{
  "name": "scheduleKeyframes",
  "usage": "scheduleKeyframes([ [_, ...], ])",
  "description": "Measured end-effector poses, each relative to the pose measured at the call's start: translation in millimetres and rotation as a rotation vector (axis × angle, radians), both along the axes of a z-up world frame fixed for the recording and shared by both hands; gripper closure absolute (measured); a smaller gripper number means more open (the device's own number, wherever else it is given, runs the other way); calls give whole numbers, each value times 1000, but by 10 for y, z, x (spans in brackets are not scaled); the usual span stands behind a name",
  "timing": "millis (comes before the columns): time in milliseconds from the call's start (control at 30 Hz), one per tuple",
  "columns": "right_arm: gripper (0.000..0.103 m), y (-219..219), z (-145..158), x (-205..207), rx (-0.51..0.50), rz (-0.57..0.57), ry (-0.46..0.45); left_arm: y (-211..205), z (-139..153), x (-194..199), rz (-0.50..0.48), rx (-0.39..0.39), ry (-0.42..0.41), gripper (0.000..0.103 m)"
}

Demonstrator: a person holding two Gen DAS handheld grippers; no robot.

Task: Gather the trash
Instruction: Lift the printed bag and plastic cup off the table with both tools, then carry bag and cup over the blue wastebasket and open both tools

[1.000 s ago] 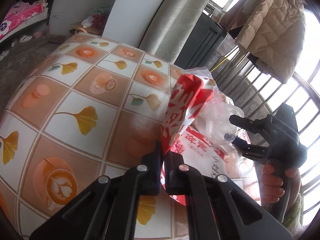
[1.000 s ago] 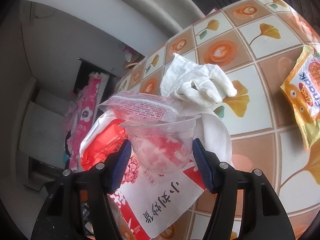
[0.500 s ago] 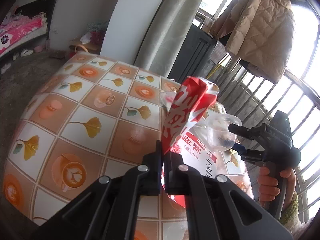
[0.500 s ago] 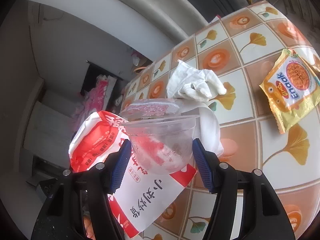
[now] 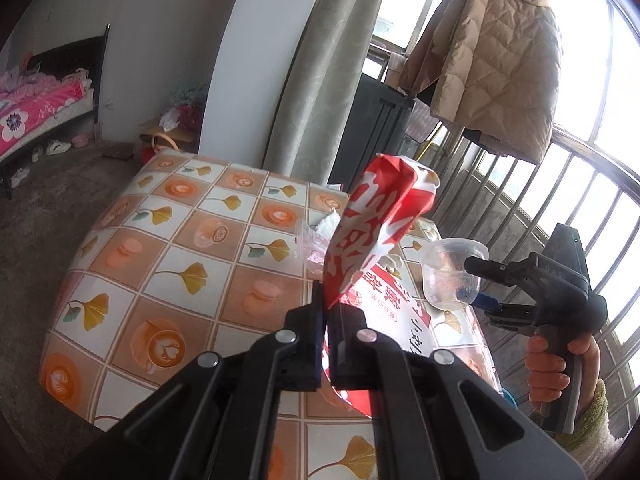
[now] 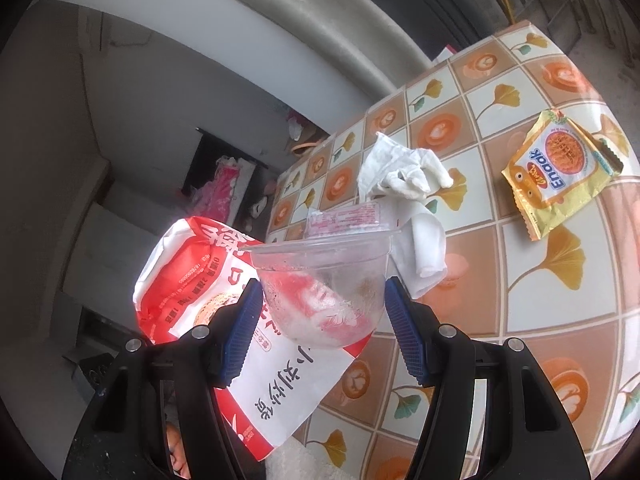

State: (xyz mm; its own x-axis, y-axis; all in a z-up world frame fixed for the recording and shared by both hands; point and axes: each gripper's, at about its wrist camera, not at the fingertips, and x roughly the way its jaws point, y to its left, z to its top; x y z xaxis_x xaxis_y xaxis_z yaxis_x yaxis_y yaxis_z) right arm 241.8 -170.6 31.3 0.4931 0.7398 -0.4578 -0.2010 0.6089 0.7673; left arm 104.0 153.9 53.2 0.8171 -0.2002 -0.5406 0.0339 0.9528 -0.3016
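My left gripper is shut on the edge of a red and white paper bag, holding it up above the tiled table. The bag also shows in the right wrist view. My right gripper is shut on a clear plastic cup, held in the air beside the bag's mouth; it shows in the left wrist view too. A crumpled white tissue, a peeled pink-printed cup lid and a yellow snack wrapper lie on the table.
A beige coat hangs over a window railing to the right. A curtain and white pillar stand behind the table. A bed with pink bedding is far left.
Both grippers have risen away from the table with the bag and the cup. The cup now hangs clear of the tissue and lid, and the table looks smaller.
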Motion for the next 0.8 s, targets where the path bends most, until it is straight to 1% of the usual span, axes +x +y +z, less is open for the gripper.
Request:
scheduleKeyframes([
  [167, 44, -115, 61, -170, 12, -6, -19, -132, 115, -138, -22, 10, -30, 102],
  [333, 44, -278, 94, -348, 24, -29, -32, -299, 182, -232, -64, 8, -43, 102],
  [600, 44, -634, 119, -631, 55, -96, -46, -577, 286, -310, -141, -24, -58, 102],
  [800, 44, -998, 106, -875, 77, -167, -58, -863, 307, -313, -212, -49, -55, 102],
])
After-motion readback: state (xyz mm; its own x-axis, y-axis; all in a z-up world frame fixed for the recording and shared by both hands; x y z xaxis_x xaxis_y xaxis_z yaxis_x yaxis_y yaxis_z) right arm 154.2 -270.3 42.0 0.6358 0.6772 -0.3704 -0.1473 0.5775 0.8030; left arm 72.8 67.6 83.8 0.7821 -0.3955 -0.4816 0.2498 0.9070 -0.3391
